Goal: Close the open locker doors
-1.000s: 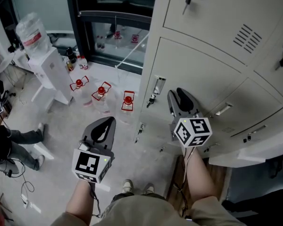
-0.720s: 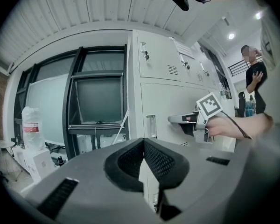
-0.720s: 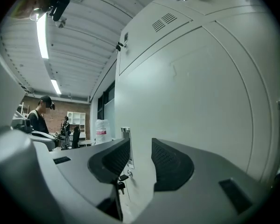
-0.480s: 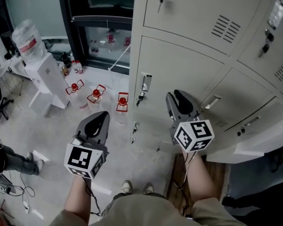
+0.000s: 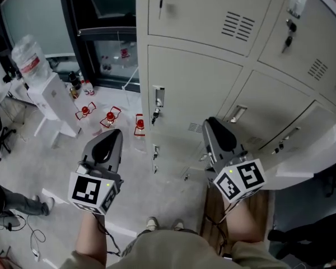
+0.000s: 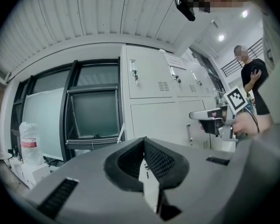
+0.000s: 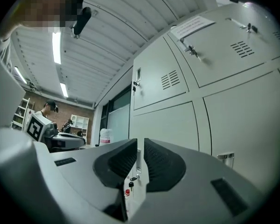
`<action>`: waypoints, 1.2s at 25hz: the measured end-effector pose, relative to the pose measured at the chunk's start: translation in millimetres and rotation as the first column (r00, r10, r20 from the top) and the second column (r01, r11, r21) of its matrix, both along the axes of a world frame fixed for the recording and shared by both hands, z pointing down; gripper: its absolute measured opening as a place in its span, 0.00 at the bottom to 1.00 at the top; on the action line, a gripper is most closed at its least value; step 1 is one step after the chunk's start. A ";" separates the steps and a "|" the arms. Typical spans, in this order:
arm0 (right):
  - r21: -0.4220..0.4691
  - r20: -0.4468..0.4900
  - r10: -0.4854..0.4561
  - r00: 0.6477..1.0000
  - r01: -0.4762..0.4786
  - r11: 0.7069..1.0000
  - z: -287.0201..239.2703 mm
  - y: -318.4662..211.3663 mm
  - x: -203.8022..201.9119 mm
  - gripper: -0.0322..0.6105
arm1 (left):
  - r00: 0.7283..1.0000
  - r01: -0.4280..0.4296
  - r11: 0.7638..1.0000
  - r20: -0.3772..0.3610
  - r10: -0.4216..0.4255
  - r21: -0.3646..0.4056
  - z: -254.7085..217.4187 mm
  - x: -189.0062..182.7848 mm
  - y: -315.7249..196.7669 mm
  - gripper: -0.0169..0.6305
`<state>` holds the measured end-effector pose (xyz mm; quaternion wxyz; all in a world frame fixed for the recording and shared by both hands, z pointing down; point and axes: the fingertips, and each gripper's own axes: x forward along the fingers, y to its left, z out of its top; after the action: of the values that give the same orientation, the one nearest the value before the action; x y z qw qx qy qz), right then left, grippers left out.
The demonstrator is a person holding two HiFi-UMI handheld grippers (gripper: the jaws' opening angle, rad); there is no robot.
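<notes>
While the bank of lockers filled the head view's upper right, one low locker door at its right edge stood swung out. The right gripper, close to the lockers, was closing its jaws on nothing, a slim gap left. The left gripper had its jaws pressed together, empty.

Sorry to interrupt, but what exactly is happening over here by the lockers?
A person stands facing a bank of grey lockers with a hand-held gripper in each hand. The left hand-held gripper is shut and empty; the right hand-held gripper hangs before the doors, its jaws closing on nothing. A low door at the right stands open, untouched.
</notes>
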<state>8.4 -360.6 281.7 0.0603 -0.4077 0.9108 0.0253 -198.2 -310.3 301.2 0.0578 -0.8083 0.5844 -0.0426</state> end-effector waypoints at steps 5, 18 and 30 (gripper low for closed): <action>0.030 -0.042 -0.029 0.999 0.030 0.999 -7.2 34.9 12.3 0.12 | 0.999 -0.042 0.999 -0.010 0.042 0.008 -10.2 25.8 15.4 0.04; -0.023 -0.043 -0.017 0.999 0.016 1.000 13.1 84.7 48.5 0.06 | 0.989 -0.146 0.989 0.006 0.146 -0.003 5.3 88.1 57.2 0.04; -0.143 -0.094 -0.053 0.994 0.039 0.989 57.4 103.4 61.2 0.06 | 0.986 -0.156 0.985 0.045 0.159 -0.072 42.0 106.3 69.9 0.04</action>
<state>69.6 -257.3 339.1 -0.0127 -0.3882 0.9213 -0.0206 -91.9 -240.4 343.2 0.0481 -0.8522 0.5151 -0.0784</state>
